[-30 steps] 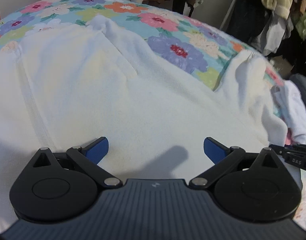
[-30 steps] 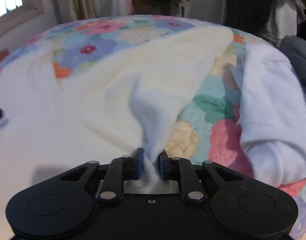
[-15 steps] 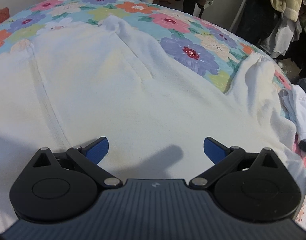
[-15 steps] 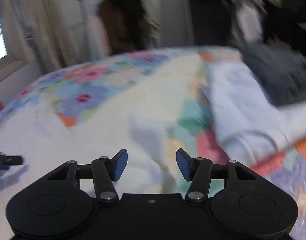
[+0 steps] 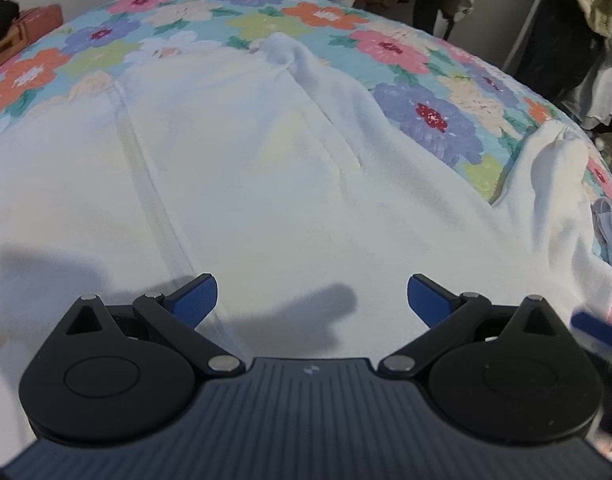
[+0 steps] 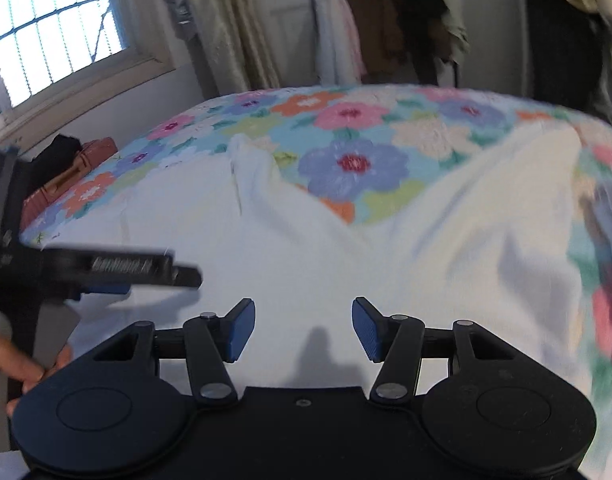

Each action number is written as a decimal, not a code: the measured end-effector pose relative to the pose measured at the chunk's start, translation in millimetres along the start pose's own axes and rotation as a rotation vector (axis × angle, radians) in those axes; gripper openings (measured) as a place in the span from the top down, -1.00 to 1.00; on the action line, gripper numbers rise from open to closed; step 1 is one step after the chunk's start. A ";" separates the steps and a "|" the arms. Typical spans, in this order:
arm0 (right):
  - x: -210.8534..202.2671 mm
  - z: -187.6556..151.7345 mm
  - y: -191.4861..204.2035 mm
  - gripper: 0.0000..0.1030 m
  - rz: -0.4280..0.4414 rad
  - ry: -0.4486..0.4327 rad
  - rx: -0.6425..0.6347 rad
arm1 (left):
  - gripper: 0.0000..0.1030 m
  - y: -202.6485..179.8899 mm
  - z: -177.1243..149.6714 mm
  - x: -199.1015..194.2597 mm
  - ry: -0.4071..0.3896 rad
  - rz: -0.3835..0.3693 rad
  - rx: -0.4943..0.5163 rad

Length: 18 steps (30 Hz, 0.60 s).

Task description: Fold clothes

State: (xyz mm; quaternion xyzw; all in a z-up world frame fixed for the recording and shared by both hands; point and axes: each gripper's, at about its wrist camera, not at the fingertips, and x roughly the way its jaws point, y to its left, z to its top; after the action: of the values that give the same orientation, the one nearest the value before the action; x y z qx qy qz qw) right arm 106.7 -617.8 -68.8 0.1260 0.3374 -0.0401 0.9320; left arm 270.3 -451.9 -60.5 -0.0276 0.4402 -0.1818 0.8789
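Jaws of right gripper (image 6: 303, 330) now spread, white garment (image 5: 290, 184) released, left gripper (image 5: 311, 300) still wide.

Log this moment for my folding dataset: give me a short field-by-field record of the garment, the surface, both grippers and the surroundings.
garment: white garment, spread mostly flat, one sleeve reaching toward the right edge of the bed
surface: floral bedspread
left gripper: open, above the garment, holding nothing
right gripper: open, above the garment, holding nothing
surroundings: window at far left in the right wrist view, hanging clothes behind the bed
fold status: no fold visible yet
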 end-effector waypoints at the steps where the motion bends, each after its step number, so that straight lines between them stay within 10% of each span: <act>1: -7.6 -5.5 4.4 -0.15 -0.003 0.007 -0.007 | -1.00 -1.7 0.6 -3.2 0.002 0.006 -0.001; 8: -93.7 -27.9 18.0 -0.27 0.043 -0.041 0.009 | -1.00 -27.7 -10.7 -58.6 -0.024 0.006 0.025; 11: -136.5 -38.2 17.5 -0.82 0.058 -0.098 0.014 | -1.00 -36.0 -48.9 -95.3 -0.003 0.024 0.009; 18: -198.3 -66.6 15.9 -0.84 0.001 -0.127 -0.063 | -1.00 -57.3 -129.2 -167.9 0.044 0.150 -0.020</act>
State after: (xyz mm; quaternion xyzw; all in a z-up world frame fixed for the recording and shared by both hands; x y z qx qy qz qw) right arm -84.5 -587.1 11.8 0.0940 0.2785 -0.0370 0.9551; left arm 60.4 -433.2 0.8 0.0007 0.4621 -0.1116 0.8798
